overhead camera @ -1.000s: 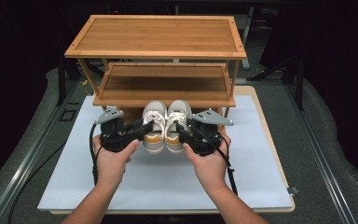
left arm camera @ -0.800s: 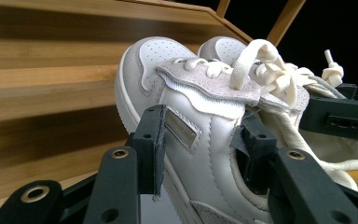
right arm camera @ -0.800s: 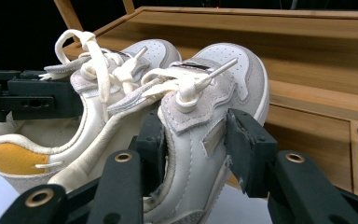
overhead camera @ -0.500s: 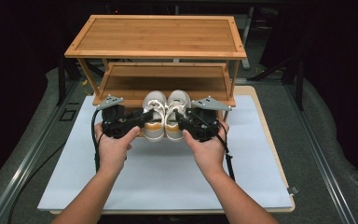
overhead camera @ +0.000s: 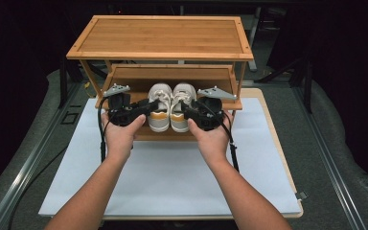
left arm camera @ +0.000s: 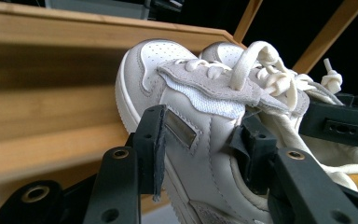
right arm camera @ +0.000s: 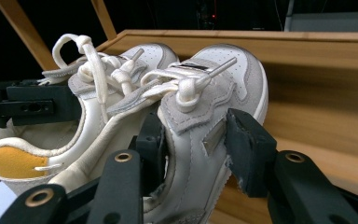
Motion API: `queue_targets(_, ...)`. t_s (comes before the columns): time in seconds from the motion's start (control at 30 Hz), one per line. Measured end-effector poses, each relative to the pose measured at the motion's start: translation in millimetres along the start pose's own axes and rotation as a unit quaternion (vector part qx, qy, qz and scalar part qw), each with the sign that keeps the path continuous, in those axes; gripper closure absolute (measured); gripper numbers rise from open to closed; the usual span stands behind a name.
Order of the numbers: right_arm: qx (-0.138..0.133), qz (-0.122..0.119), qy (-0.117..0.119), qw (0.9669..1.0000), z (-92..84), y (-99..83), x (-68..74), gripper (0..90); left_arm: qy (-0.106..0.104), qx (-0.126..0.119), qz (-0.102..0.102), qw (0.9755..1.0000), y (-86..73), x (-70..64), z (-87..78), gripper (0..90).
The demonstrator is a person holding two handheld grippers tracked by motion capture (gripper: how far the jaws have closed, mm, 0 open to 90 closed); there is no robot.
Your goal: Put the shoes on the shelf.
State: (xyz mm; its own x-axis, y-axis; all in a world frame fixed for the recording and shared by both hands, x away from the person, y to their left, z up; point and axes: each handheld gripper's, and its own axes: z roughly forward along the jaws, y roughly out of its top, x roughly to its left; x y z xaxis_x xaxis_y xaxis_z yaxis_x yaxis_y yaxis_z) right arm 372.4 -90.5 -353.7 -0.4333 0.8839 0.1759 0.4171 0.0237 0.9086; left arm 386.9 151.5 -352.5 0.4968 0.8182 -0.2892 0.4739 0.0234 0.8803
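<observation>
Two claws clamp smooth leather sneakers (suede-trimmed).

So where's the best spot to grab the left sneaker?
Grip the left sneaker across its midfoot, one jaw on each side wall, coming from the heel end. The walls there are flat and firm, and the toe stays free to slide onto the lower shelf. The left gripper holds it there.

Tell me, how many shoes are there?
2. The left shoe is clamped in the left gripper, the right shoe in the right gripper, side by side at the rack's lower shelf.
</observation>
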Motion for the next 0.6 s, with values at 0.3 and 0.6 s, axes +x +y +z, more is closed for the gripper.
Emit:
queue_targets(0.3,-0.004,-0.007,-0.003,1.0000,12.9,15.5,-9.0,59.2,-0.003,-0.006,-0.001,1.0000,12.3,7.3,13.5,58.8)
queue_targets(0.6,0.004,-0.007,-0.008,0.9999,22.9,19.2,-15.3,59.2,-0.007,0.003,-0.008,0.9999,14.7,13.0,24.1,58.8)
